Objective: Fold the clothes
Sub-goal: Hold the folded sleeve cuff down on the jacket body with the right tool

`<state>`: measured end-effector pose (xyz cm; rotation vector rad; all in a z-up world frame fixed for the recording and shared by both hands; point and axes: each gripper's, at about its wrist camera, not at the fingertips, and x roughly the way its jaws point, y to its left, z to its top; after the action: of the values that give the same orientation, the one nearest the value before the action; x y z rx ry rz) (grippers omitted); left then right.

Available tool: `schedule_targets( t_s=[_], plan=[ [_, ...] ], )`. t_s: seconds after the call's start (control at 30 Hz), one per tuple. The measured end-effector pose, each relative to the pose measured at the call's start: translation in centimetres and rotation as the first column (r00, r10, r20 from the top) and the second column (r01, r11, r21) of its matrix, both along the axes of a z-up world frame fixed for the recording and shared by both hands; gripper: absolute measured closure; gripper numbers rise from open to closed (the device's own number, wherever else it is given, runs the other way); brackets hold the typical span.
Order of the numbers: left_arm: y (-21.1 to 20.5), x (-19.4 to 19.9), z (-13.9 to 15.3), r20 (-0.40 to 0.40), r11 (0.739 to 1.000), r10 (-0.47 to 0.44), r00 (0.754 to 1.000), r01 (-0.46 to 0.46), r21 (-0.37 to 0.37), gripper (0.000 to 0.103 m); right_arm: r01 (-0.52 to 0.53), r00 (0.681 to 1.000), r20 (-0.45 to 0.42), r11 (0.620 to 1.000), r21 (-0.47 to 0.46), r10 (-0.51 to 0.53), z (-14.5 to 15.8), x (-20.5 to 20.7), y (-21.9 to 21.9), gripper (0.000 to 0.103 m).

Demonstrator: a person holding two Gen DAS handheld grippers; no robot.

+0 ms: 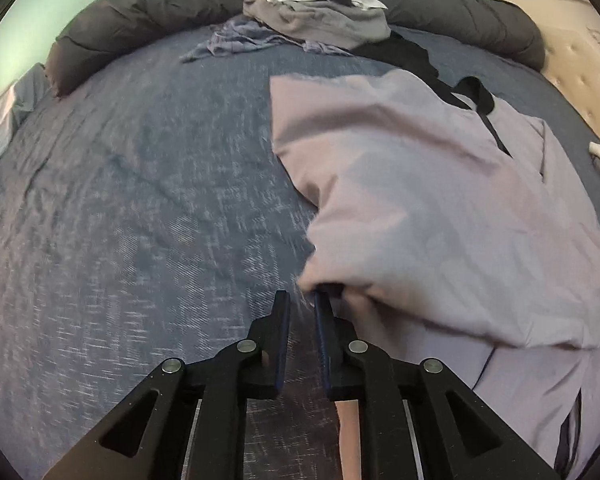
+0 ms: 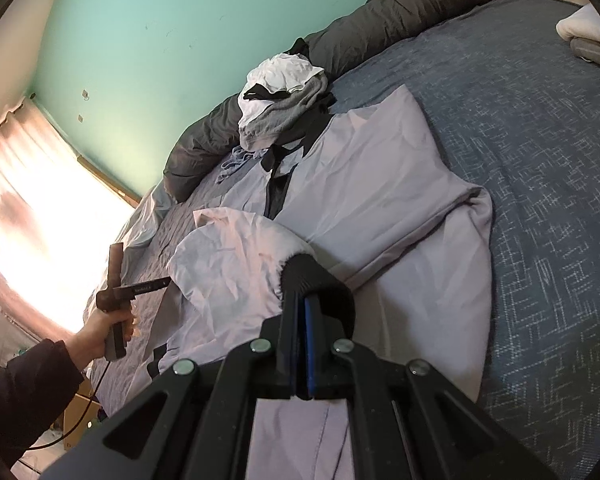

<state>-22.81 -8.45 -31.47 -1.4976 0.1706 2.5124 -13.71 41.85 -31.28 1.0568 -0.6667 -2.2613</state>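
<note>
A lavender top (image 1: 420, 200) with a black collar and placket lies spread on the blue bed cover (image 1: 140, 200). My left gripper (image 1: 300, 300) is open by a narrow gap through which only bed cover shows. A folded edge of the top rests against its right fingertip. In the right wrist view the same top (image 2: 380, 184) is bunched up towards me. My right gripper (image 2: 302, 304) is shut on its black ribbed cuff (image 2: 316, 276), with the sleeve lifted off the bed. At the left, a hand (image 2: 100, 332) holds the left gripper (image 2: 164, 282) just beside the raised fold.
A pile of white, grey and black clothes (image 1: 312, 4) sits at the back against a rolled dark grey duvet (image 1: 140, 12) and the teal wall. Folded white and grey items (image 2: 588, 36) lie at the bed's far right. A bright curtained window (image 2: 28, 200) is on the left.
</note>
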Motion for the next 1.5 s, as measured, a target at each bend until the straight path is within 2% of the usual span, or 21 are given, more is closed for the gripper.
schedule_targets(
  t_s=[0.27,0.4,0.53,0.6,0.77,0.83,1.0,1.1,1.23,1.27,1.37,1.5],
  plan=[
    [0.4,-0.7,-0.4,-0.032,1.0,-0.007,0.999,0.007,0.025,0.088,0.002,1.0,0.005,1.0,0.002,-0.002,-0.1,-0.2,0.2,0.1],
    [0.5,-0.8,-0.4,-0.037,1.0,-0.001,0.999,0.001,0.005,0.094,-0.006,1.0,0.006,1.0,0.002,0.006,0.0,-0.4,0.2,0.1],
    [0.4,-0.5,1.4,-0.071,0.999,-0.004,0.997,0.002,-0.038,0.096,-0.032,0.999,-0.007,0.999,0.017,0.033,0.5,-0.2,-0.2,0.1],
    [0.6,-0.3,1.8,-0.077,0.996,-0.02,0.997,0.013,-0.087,0.101,-0.038,0.999,-0.011,0.999,0.025,0.038,0.8,0.0,-0.3,0.1],
    [-0.5,-0.9,-0.1,-0.034,0.987,0.002,0.999,-0.008,-0.161,0.103,-0.021,1.0,0.0,0.999,0.044,0.021,0.7,0.4,0.2,0.1],
    [-1.2,-0.9,-0.7,-0.024,0.987,0.027,0.999,-0.031,-0.158,0.103,-0.014,1.0,0.011,0.999,0.04,0.013,0.4,0.5,0.5,0.1],
    [-2.9,0.4,0.2,-0.012,0.999,0.033,0.999,-0.033,0.028,0.103,-0.002,0.999,0.045,1.0,0.023,0.0,-0.6,0.3,1.0,0.1],
    [-4.0,1.4,0.6,0.025,0.986,0.061,0.998,-0.064,0.155,0.102,0.004,0.999,0.044,1.0,0.018,-0.005,-0.6,0.2,1.0,0.1],
    [-4.2,3.2,0.6,0.089,0.963,0.059,0.994,-0.081,0.259,0.1,0.007,0.999,0.047,1.0,0.018,-0.008,-0.6,0.3,0.8,0.1],
    [-4.1,3.7,0.5,0.101,0.96,0.05,0.994,-0.076,0.27,0.1,0.009,0.999,0.047,1.0,0.023,-0.01,-0.6,0.3,0.8,0.1],
    [-2.9,5.9,0.2,0.112,0.977,0.011,0.994,-0.034,0.209,0.099,0.013,0.999,0.042,0.999,0.045,-0.015,-0.5,0.4,0.8,0.1],
    [-2.4,8.8,0.8,0.12,0.98,-0.005,0.993,-0.019,0.197,0.097,0.025,0.999,0.04,0.994,0.103,-0.029,-0.4,0.3,0.7,0.098]
  ],
)
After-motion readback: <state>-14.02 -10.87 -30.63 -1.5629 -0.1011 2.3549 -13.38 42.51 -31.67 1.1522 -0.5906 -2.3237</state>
